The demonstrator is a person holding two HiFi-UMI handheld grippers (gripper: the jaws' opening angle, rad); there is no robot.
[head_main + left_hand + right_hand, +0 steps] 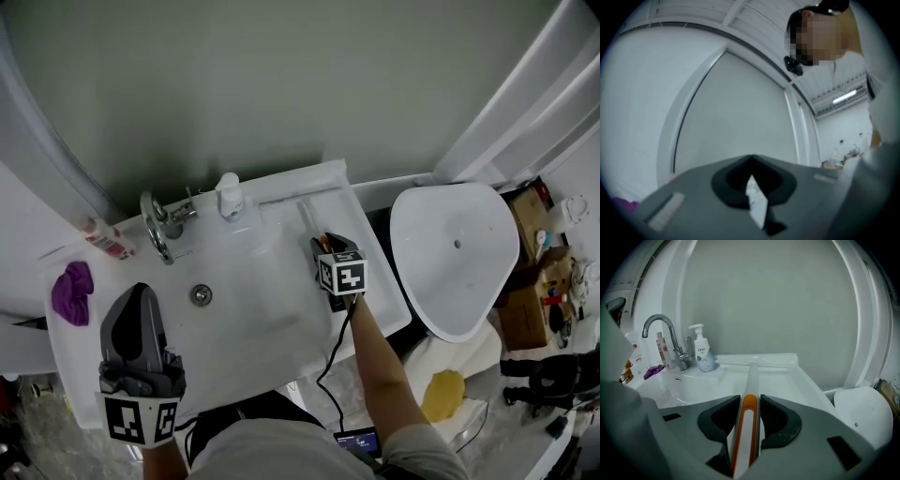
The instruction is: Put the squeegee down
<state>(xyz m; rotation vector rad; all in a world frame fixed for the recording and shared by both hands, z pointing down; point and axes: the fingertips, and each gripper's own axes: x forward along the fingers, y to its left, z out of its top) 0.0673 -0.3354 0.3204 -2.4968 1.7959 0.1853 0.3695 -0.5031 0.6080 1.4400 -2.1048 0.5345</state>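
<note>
Over the right side of the sink [253, 314] in the head view, your right hand-held gripper [328, 246] holds the squeegee [309, 220], while your left hand-held gripper [139, 298] sits over the sink's front left edge. In the left gripper view, its jaws are together with nothing between them. In the right gripper view, the jaws clamp the squeegee's orange-striped handle, its blade at the sink's back ledge, right of the soap bottle [702, 352] and faucet [661, 329].

A bathroom: a white washbasin [253, 314] with a chrome tap [155, 227] and soap bottle [229, 195], a toilet [455, 258] just beside it.
</note>
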